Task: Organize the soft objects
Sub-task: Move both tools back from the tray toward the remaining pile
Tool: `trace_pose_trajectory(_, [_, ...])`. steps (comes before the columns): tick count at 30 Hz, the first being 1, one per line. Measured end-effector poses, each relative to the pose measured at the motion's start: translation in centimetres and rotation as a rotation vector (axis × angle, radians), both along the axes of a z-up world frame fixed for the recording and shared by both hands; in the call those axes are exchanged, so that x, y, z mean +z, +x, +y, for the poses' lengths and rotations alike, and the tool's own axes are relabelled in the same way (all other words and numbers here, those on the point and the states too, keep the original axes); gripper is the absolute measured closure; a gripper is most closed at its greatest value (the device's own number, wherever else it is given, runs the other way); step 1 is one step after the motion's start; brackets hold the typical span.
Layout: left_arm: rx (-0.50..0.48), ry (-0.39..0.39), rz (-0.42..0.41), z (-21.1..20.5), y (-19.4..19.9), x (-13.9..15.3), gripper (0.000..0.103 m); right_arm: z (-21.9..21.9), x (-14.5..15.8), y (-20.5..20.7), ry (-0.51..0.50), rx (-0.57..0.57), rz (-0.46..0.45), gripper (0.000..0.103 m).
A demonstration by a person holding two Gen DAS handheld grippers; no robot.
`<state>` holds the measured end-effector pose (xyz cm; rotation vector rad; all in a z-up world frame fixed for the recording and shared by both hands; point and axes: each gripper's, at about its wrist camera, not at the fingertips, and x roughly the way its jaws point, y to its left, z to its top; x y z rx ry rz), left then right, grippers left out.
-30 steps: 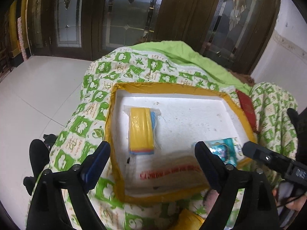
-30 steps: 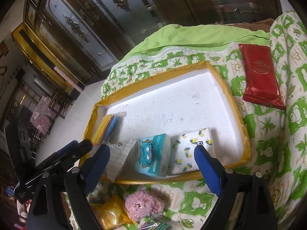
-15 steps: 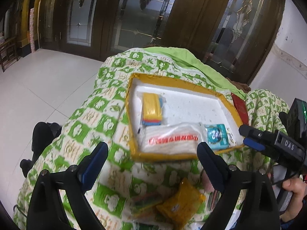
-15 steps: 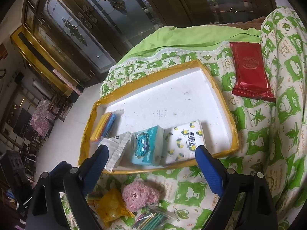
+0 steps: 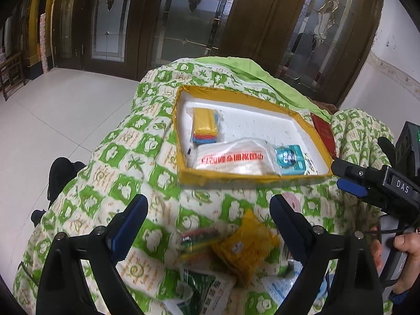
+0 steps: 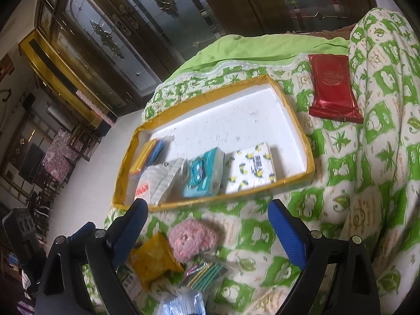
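Observation:
A white foam tray with a yellow taped rim (image 5: pixel 236 181) (image 6: pixel 210 199) lies on the green-patterned quilt. It holds a yellow cloth pack (image 5: pixel 204 126), a white bag with red print (image 5: pixel 233 158), a teal tissue pack (image 6: pixel 203 174) and a lemon-print tissue pack (image 6: pixel 252 168). Nearer me, loose on the quilt, are a yellow bag (image 5: pixel 245 244) (image 6: pixel 153 258), a pink fuzzy item (image 6: pixel 193 239) and a pack of coloured strips (image 6: pixel 204 274). My left gripper (image 5: pixel 208 204) hangs open above the loose items, holding nothing. My right gripper (image 6: pixel 207 207) is open and holds nothing.
A red foil pack (image 6: pixel 332 88) lies on the quilt beyond the tray's right end. A green-and-white packet (image 5: pixel 202 286) and a blue-white packet (image 6: pixel 181 304) lie at the near edge. White tiled floor falls away on the left; dark glazed doors stand behind.
Both grippers have drawn back from the tray toward me, so the tray looks smaller and the loose heap on the quilt has come into view. Tray contents have not shifted.

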<state>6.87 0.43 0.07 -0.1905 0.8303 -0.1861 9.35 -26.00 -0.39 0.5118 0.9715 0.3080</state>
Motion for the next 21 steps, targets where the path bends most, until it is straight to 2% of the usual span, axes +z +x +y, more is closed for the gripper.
trace_pose_trajectory(12, [0.022, -0.019, 0.006, 1.1, -2.5, -0.1, 0.010, 0.7, -0.5, -2.7, -0.026, 0.037, 0.019, 0.008])
trace_pose_trajectory(21, [0.053, -0.039, 0.012, 2.4, -3.2, 0.1, 0.009, -0.3, -0.7, -4.0, -0.012, 0.022, 0.044, 0.008])
